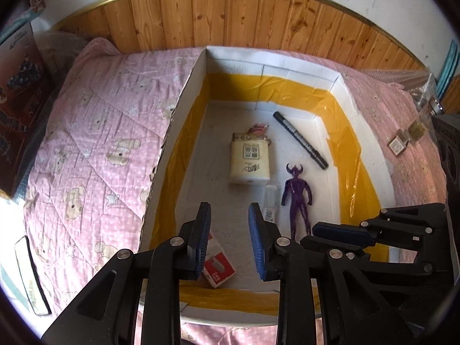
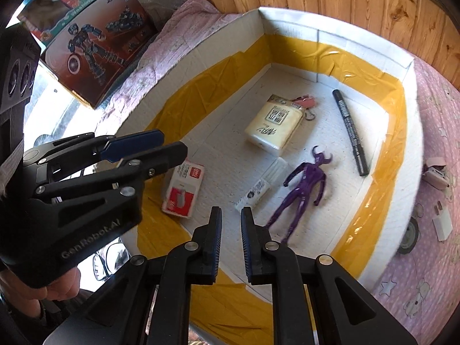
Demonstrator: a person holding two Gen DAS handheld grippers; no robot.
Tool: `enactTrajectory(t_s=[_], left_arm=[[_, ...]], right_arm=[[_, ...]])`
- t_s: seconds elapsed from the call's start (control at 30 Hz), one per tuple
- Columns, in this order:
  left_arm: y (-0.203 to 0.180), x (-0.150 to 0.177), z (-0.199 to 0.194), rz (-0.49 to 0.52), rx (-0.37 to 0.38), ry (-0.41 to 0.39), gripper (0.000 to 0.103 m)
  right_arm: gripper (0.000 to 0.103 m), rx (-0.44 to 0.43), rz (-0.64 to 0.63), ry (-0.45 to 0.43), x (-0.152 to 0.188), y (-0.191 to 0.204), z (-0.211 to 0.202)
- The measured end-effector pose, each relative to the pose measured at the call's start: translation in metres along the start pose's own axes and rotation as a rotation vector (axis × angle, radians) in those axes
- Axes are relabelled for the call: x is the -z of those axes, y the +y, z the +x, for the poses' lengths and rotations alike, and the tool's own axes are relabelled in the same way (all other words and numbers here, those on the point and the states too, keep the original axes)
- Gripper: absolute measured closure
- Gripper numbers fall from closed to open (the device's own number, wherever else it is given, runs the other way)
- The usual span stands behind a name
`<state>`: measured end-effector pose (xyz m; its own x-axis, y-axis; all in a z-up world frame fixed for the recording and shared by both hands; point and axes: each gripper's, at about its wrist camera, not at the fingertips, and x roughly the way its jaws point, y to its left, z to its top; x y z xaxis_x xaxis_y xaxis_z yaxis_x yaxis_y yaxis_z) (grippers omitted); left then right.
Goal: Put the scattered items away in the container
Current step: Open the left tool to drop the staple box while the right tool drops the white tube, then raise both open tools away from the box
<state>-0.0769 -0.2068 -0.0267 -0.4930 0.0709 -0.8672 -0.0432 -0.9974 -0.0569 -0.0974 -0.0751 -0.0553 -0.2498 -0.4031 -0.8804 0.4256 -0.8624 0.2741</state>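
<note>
Over the white box [image 1: 290, 66] on the pink bed quilt [image 1: 95, 132], left wrist view: left claw [image 1: 230, 241] spread, holding nothing. Inside lie a cream pack [image 1: 249, 162], black marker [image 1: 300, 139], purple figure [image 1: 297, 198] and red-white carton [image 1: 217, 270]; right claw [image 1: 339, 231] enters from the right. Right wrist view: right claw [image 2: 231, 244] parted by a narrow gap, empty, above the box floor. Left claw [image 2: 143, 145] looks nearly pressed together, though seen side-on. On the quilt outside the box: pink stapler [image 2: 435, 172], white plug [image 2: 442, 222].
</note>
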Motion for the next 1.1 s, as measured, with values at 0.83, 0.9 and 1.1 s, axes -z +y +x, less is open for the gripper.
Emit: enactTrajectory(t_s=[0.83,0.9,1.1], left_arm=[[-0.066,-0.013,-0.043,0.079,-0.020,-0.137,0.075],[-0.070,-0.012,-0.049,0.063,0.002,-0.151,0.075],[-0.086,-0.006,-0.067,0.044,0.071,-0.200,0.075]], right_arm=[[0.088,-0.044,-0.253,-0.336,0.047,0.003,-0.101],[0.088,-0.050,-0.266,-0.369,0.056,0.001,-0.108],[0.088,-0.085,-0.270,-0.473,0.082,-0.011,-0.129]])
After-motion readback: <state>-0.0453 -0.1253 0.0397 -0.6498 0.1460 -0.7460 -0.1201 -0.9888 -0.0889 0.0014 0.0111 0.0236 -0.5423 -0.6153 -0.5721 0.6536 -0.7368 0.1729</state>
